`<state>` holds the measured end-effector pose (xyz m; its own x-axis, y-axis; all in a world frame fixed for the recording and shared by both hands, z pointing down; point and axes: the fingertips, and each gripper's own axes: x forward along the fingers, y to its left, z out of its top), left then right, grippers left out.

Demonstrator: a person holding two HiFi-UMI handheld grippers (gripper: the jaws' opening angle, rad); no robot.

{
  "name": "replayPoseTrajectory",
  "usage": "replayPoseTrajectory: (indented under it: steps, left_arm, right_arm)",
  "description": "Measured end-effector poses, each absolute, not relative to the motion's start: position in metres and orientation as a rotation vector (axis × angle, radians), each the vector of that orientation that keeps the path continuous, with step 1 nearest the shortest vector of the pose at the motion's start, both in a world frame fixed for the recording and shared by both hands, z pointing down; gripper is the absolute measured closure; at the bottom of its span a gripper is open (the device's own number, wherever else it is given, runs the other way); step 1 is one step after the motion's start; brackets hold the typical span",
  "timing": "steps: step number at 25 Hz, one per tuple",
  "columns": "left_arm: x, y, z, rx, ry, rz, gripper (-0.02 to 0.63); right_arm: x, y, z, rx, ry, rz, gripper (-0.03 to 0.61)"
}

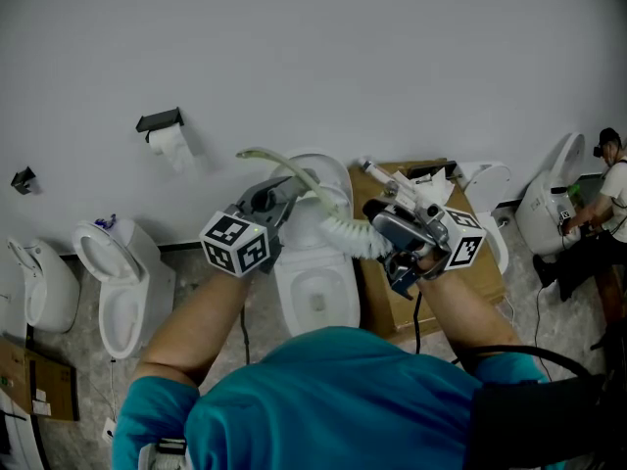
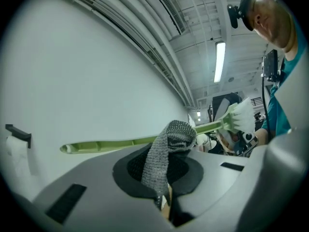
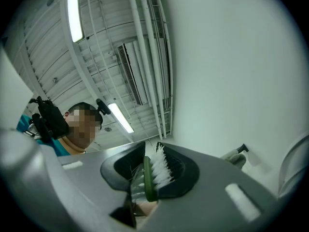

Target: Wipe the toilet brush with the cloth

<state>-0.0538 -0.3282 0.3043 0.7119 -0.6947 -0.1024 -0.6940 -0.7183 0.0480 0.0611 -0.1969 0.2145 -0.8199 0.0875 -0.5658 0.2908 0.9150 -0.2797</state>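
Brush head (image 3: 159, 169) between right jaws

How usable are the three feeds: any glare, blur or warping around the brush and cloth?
Head view: dim, flat light, darker corners, but the toilet brush reads clearly. Left gripper view: strong fisheye bends the ceiling lines; the cloth is sharp. Right gripper view: same warping, one strip light blows out, bristles are sharp.
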Motion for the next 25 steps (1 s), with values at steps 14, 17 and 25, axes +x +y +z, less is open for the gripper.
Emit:
replayPoseTrajectory:
  steps: [14,17,25]
  left_arm:
    - [-0.086,-0.35,0.307,2.815,-1.299,-0.214,0.592]
    - [-0.095,-0.356,0.308,2.791,-1.329,-0.22,0.594]
    - [-0.124,-0.371,0.313,2.712,-1.417,-0.248,0.594]
  right_arm:
    - [0.059,-0.195,0.213,0.303,2.505,-0.492,0.503]
    - [0.06,-0.195,0.213,0.304,2.503,-0.496,0.503]
    - [0.06,-0.195,0.212,0.32,2.492,-0.515,0.503]
